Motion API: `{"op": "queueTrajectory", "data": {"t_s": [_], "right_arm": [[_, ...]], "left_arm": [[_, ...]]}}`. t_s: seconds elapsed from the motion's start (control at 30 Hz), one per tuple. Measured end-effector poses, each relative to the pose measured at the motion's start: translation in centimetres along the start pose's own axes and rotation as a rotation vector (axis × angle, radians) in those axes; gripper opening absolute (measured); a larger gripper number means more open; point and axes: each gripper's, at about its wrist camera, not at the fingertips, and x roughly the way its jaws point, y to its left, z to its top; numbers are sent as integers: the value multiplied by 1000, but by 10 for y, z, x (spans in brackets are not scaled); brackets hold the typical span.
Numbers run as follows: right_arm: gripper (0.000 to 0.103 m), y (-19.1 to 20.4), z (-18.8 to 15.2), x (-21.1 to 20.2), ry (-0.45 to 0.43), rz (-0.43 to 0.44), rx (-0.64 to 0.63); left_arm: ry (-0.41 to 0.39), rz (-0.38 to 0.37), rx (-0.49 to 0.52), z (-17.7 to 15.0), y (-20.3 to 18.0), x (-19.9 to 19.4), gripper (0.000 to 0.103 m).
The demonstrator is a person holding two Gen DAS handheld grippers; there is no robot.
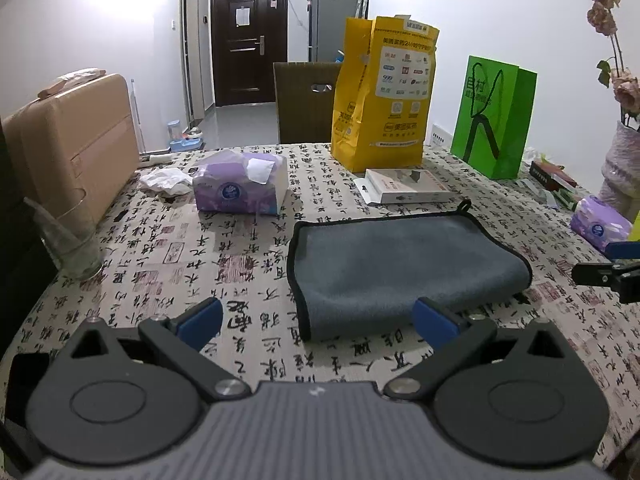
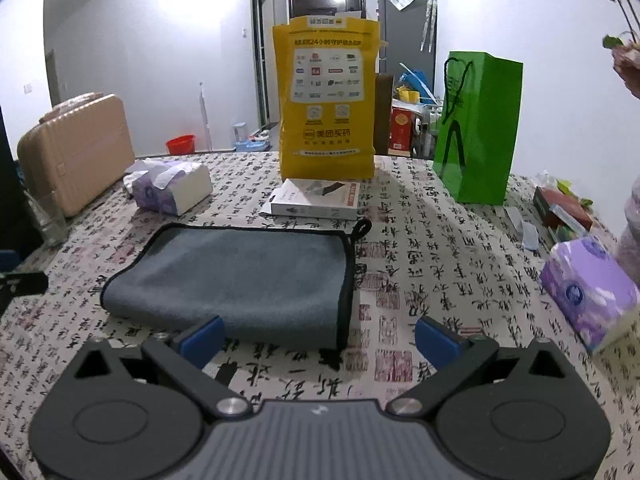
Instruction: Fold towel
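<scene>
A grey towel with black trim lies folded flat on the calligraphy-print tablecloth; it also shows in the right wrist view. A small hanging loop sits at its far corner. My left gripper is open and empty, hovering just in front of the towel's near left corner. My right gripper is open and empty, just in front of the towel's near right corner. The right gripper's tip shows at the right edge of the left wrist view.
Behind the towel lie a white box, a yellow paper bag and a green bag. A purple tissue pack and a glass stand at left, beside a tan suitcase. Another tissue pack is at right.
</scene>
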Motion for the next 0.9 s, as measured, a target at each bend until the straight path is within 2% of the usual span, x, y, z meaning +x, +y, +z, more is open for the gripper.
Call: {"op": "queueTrajectory", "data": {"t_s": [0.17, 0.53, 0.9], "right_arm": [[103, 2, -12, -11, -13, 47, 9], [103, 12, -31, -32, -14, 16, -4], [103, 21, -61, -59, -41, 39, 3]], "left_arm": [[-15, -2, 7, -9, -4, -14, 103], [-56, 5, 10, -30, -9, -40, 103], [-101, 23, 3, -55, -18, -71, 103]]}}
